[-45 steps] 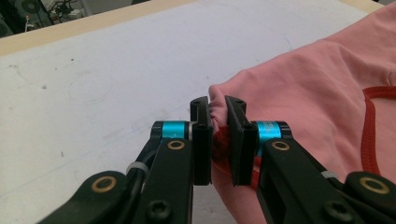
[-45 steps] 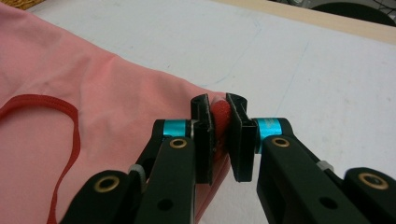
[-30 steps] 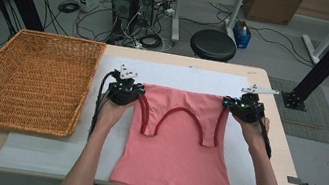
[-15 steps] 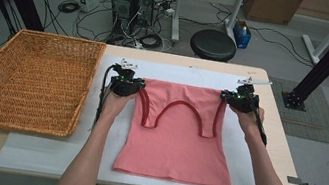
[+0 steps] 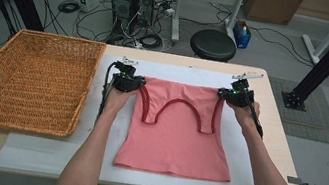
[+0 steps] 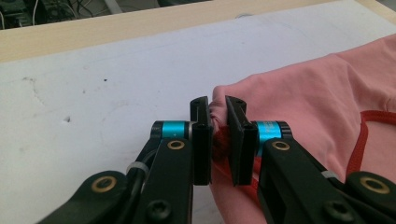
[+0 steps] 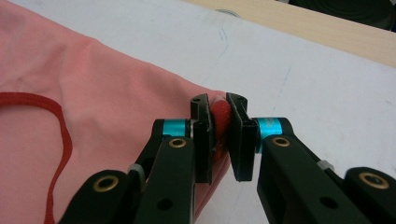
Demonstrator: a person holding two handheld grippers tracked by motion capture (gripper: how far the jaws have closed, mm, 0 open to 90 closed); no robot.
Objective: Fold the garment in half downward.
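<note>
- A pink tank top [image 5: 178,135] with darker red trim is lying flat on the white mat [image 5: 40,158] that is covering the tabletop [image 5: 272,115], with its hem toward the person and its straps toward the far edge.
- The left tool [image 5: 126,82] is sitting at the top's far left corner, just beside the wicker basket [image 5: 27,80], which is lying to the left of the top and overhanging the tabletop's left edge.
- In the left gripper view, the left tool [image 6: 218,135] is clamping a bunched fold of the pink fabric [image 6: 299,98] and red trim between its two black jaws, which are standing almost together.
- The right tool [image 5: 237,95] is sitting at the top's far right corner, well apart from the basket.
- In the right gripper view, the right tool [image 7: 219,135] is pinching the shoulder corner of the top [image 7: 93,102], a roll of red trim showing between its nearly closed jaws.
- Both forearms are reaching along either side of the top, the left hand [image 5: 115,102] and the right hand [image 5: 246,114] each gripping its tool.
- The cloth between the two tools is lying stretched and fairly smooth, its neckline curving toward the person.
- A black stool [image 5: 213,44] is standing on the floor beyond the top, past the far edge of the tabletop.
</note>
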